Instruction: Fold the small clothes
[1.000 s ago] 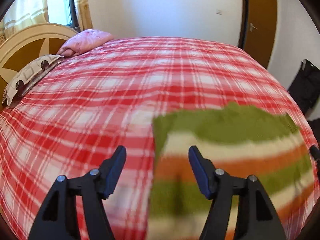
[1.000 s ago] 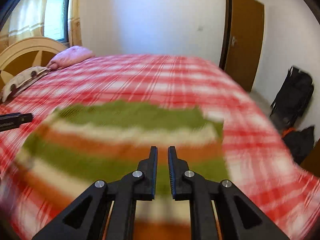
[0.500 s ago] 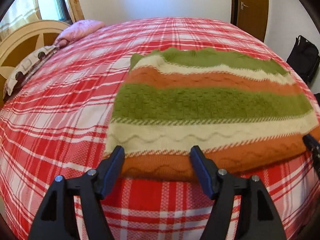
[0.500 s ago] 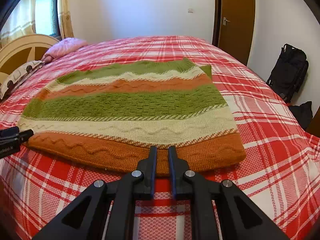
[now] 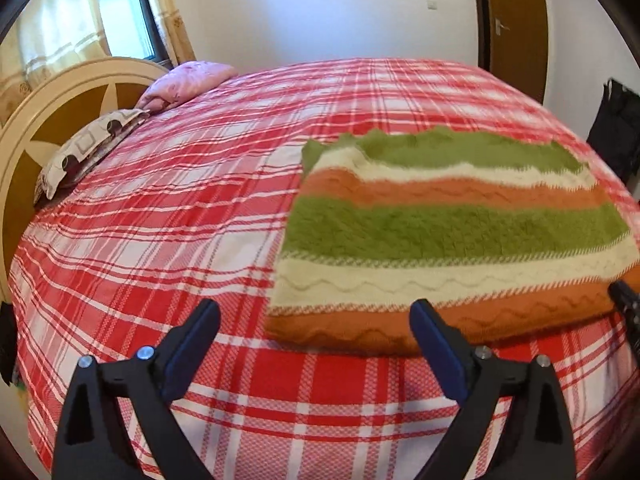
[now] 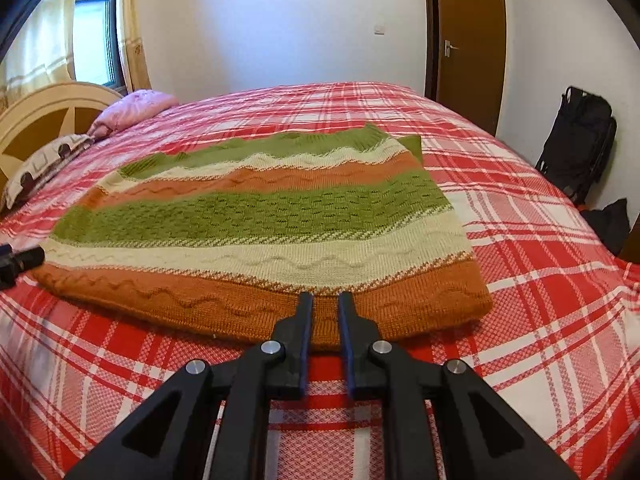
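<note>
Knitwear in green, cream and orange stripes, a small sweater (image 6: 256,224), lies spread on a bed (image 6: 540,280) covered with a red and white plaid sheet, seen from two cameras mounted on hand-held grippers. The sweater forms a neat, roughly rectangular shape with a thick, rounded orange edge nearest the cameras, which suggests it has been doubled over once; no sleeves show, so they may be tucked inside, though that cannot be confirmed. The right gripper (image 6: 323,300) sits low at that near orange edge, its fingers close together with only a narrow slit between them; whether they pinch any knit cannot be told. The left gripper (image 5: 316,316) hovers above the bare sheet by the near left corner of the sweater (image 5: 440,232), fingers spread wide and holding nothing. The tip of each gripper shows at the edge of the other's view, so the two stand at either end of the near edge. As a judgement, the fold appears partly done: the garment is flat and tidy but broad, and at least one more fold, probably across its width, seems left before it is compact. Two pillows (image 5: 92,144) rest by a cream headboard (image 5: 52,96) at far left, a brown door (image 6: 468,40) stands beyond, and a black bag (image 6: 576,144) leans against the right wall.
</note>
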{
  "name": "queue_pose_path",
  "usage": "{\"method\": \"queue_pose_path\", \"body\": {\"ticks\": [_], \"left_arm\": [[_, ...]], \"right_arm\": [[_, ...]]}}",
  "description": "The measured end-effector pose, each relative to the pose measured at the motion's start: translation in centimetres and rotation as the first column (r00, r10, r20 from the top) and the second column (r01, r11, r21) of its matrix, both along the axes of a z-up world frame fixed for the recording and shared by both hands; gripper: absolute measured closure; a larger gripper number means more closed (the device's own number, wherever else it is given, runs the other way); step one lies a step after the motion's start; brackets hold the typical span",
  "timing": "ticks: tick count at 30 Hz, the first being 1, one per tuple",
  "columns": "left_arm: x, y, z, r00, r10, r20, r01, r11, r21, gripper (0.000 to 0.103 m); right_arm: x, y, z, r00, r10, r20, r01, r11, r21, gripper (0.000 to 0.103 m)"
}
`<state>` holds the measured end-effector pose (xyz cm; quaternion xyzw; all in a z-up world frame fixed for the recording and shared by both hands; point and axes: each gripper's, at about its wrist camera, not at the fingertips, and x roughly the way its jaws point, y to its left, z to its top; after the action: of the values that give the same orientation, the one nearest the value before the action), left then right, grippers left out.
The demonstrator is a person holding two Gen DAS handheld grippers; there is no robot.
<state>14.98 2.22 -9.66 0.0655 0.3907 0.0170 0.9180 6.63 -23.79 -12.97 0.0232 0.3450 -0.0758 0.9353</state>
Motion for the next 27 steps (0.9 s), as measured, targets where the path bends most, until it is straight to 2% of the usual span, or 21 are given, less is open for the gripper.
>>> {"method": "queue_pose_path", "body": {"ticks": [5, 9, 12, 16, 21, 24, 27], "left_arm": [[1.0, 0.1, -0.2, 1.0, 0.006, -0.012, -0.006, 1.0, 0.004, 0.003], [1.5, 0.7, -0.3, 1.0, 0.006, -0.013, -0.007, 1.0, -0.018, 0.003], [2.0, 2.1, -0.2, 1.0, 0.014, -0.021, -0.016, 0.996, -0.086, 0.002], [2.9, 5.1, 0.0, 0.999, 0.032, -0.012, -0.034, 0.977, -0.209, 0.002], [4.3, 5.4, -0.8, 0.999, 0.018, -0.044, -0.029, 0.967, -0.252, 0.002], [5.5, 5.1, -2.0, 0.995, 0.001, -0.101, -0.03, 0.958, -0.287, 0.002], [6.2, 5.4, -3.5, 0.985, -0.022, -0.172, -0.049, 0.916, -0.397, 0.002]], "right_arm": [[0.0, -0.3, 0.1, 1.0, 0.005, -0.007, -0.004, 1.0, 0.018, 0.088], [0.3, -0.7, 0.5, 0.999, 0.028, -0.025, -0.026, 0.997, 0.067, 0.076], [-0.2, -0.1, 1.7, 1.0, -0.005, -0.012, 0.006, 0.996, 0.094, 0.066], [-0.3, 2.7, 4.3, 0.995, 0.05, 0.087, -0.057, 0.995, 0.082, 0.065], [2.5, 6.0, 5.4, 0.983, 0.167, 0.073, -0.174, 0.979, 0.104, 0.065], [3.9, 7.7, 5.2, 0.976, 0.209, 0.068, -0.215, 0.972, 0.099, 0.065], [5.1, 8.8, 3.7, 0.975, 0.223, 0.021, -0.224, 0.97, 0.095, 0.065]]}}
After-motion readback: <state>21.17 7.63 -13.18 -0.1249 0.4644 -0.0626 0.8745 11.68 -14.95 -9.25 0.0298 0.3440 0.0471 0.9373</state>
